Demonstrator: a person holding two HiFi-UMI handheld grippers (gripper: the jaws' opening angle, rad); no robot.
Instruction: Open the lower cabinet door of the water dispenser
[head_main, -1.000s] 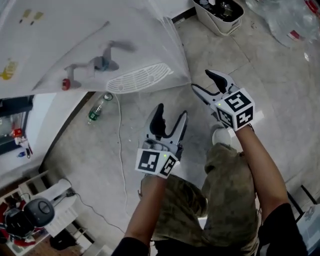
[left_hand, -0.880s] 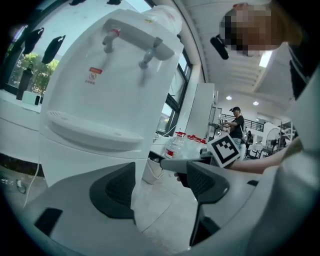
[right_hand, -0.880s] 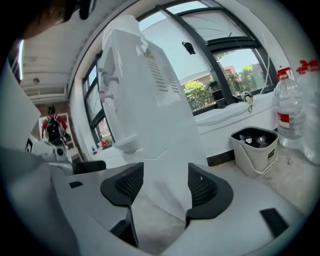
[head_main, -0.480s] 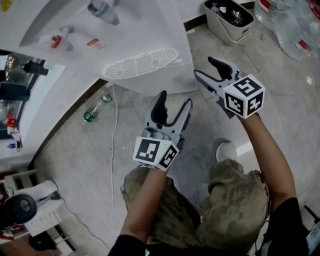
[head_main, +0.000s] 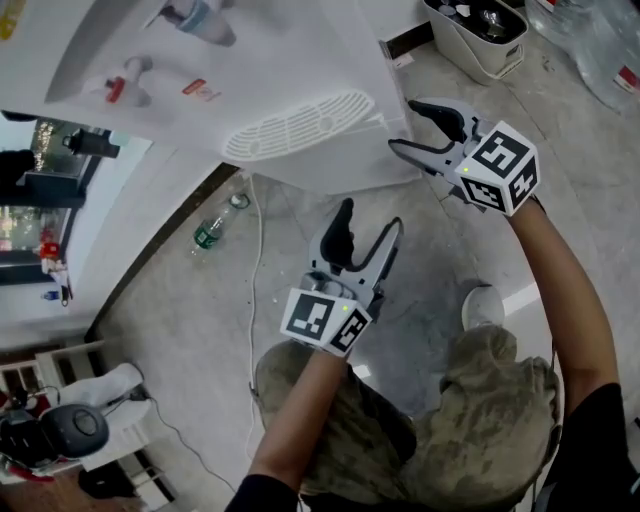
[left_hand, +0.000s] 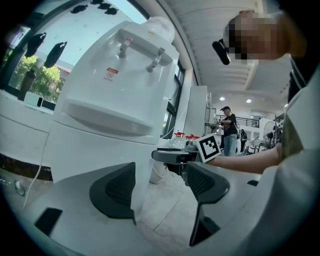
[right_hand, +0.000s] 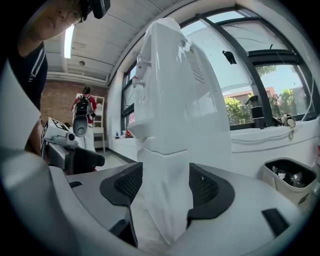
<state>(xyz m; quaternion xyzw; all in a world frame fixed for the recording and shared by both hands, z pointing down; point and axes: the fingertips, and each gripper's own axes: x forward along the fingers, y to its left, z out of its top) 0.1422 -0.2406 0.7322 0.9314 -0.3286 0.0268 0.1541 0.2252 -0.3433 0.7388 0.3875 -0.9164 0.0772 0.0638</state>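
Open workspace, water dispenser, large windows

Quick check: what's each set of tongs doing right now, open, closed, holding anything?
Left tongs: open, nothing between them.
Right tongs: open, pointed at the water dispenser edge, not gripping it.

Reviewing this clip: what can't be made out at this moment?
- Cabinet door handle and lower edge: left gripper view, behind the left gripper's own jaw; head view looks steeply down the water dispenser.
- Contact between right gripper and dispenser: right gripper view, unclear.
- Label print: left gripper view, too small.
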